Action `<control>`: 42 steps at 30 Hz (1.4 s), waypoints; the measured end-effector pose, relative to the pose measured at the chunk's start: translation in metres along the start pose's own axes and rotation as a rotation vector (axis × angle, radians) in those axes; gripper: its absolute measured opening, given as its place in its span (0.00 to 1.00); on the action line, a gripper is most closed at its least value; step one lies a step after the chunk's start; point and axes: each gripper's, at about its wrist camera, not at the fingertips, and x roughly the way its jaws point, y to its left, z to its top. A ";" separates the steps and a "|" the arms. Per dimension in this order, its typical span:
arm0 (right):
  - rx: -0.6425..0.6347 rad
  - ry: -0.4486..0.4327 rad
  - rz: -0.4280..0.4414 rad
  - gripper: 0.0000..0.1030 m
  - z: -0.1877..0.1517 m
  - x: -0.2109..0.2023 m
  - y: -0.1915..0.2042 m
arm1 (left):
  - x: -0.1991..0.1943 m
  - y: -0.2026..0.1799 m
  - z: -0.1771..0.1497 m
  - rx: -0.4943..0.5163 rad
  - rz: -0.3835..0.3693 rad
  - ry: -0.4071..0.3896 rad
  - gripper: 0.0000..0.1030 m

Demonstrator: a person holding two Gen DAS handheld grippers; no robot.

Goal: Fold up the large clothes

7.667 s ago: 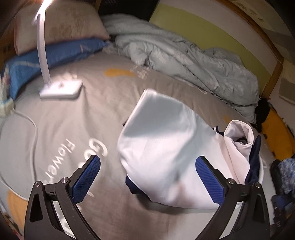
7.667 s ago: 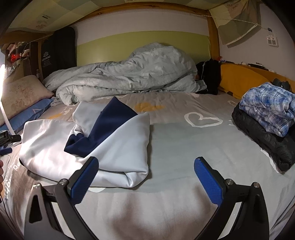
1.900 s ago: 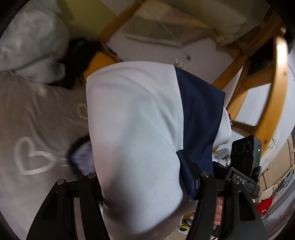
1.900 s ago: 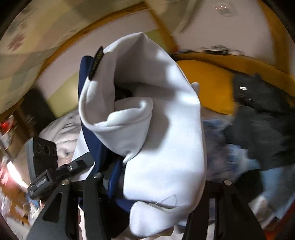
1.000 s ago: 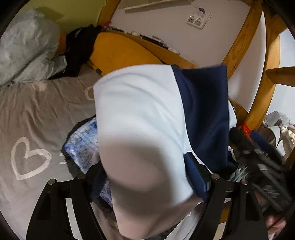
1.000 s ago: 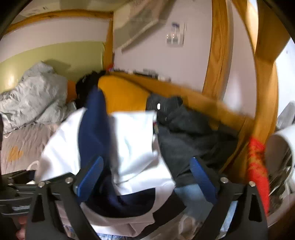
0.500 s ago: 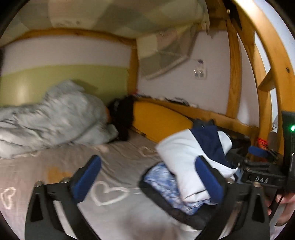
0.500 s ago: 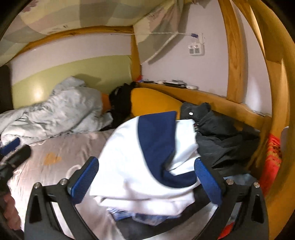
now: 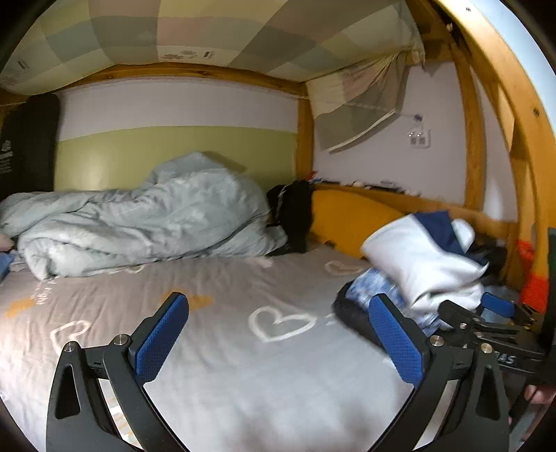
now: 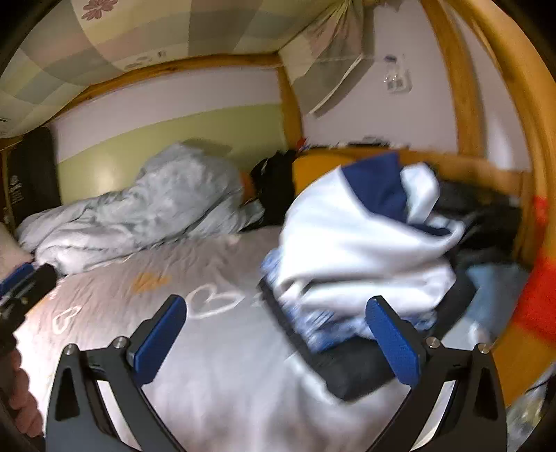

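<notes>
At the foot end of the bed, on top of the stack, lies our folded white-and-navy garment (image 10: 351, 236), resting on the blue plaid piece (image 10: 312, 327) and the black one (image 10: 351, 368), likely to keep finished items together. Our left gripper (image 9: 278, 340) and right gripper (image 10: 278, 337) both stand wide and empty above the grey heart-print sheet (image 9: 215, 375), well clear of the rumpled duvet (image 9: 139, 215).

A bunk bed fills the space: a grey sheet (image 9: 222, 351) printed with white hearts, a crumpled pale-blue duvet (image 9: 146, 212) piled against the green-and-white wall (image 9: 173, 139). Wooden posts (image 9: 472, 146) frame the right side, a checked cloth (image 9: 215, 31) hangs overhead, and a wall socket (image 9: 419, 138) sits beside an orange cushion (image 9: 347, 219).
</notes>
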 end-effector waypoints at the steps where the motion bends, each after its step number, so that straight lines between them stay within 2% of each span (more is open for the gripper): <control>1: 0.012 0.020 0.016 1.00 -0.008 0.002 0.004 | -0.002 0.004 -0.007 0.001 0.014 0.006 1.00; 3: -0.018 0.035 0.018 1.00 -0.022 0.004 0.014 | -0.008 0.014 -0.020 -0.018 0.021 0.009 1.00; 6: -0.074 0.002 -0.053 1.00 -0.042 0.003 0.025 | -0.017 0.024 -0.041 -0.025 0.046 0.012 1.00; 11: -0.059 0.042 -0.014 1.00 -0.065 0.005 0.029 | -0.027 0.044 -0.082 -0.074 0.071 -0.010 1.00; 13: -0.062 0.042 -0.035 1.00 -0.069 0.005 0.030 | -0.017 0.050 -0.098 -0.067 0.100 -0.014 1.00; 15: -0.062 0.059 -0.027 1.00 -0.070 0.007 0.030 | -0.003 0.055 -0.110 -0.059 0.094 0.005 1.00; 19: -0.060 0.037 -0.058 1.00 -0.072 0.002 0.027 | 0.012 0.056 -0.136 -0.023 0.111 -0.025 1.00; 21: -0.080 0.039 -0.079 1.00 -0.073 0.004 0.029 | 0.017 0.057 -0.139 -0.038 0.075 -0.001 1.00; 24: -0.111 0.080 -0.121 1.00 -0.076 0.015 0.032 | 0.004 0.055 -0.140 -0.038 0.080 -0.078 1.00; 30: -0.136 0.120 -0.130 1.00 -0.079 0.025 0.038 | 0.000 0.021 -0.145 0.122 0.141 -0.117 1.00; 33: -0.154 0.143 -0.141 1.00 -0.082 0.029 0.039 | 0.003 0.015 -0.144 0.151 0.132 -0.105 1.00; 42: -0.160 0.141 -0.134 1.00 -0.086 0.026 0.042 | 0.006 0.024 -0.143 0.100 0.134 -0.083 1.00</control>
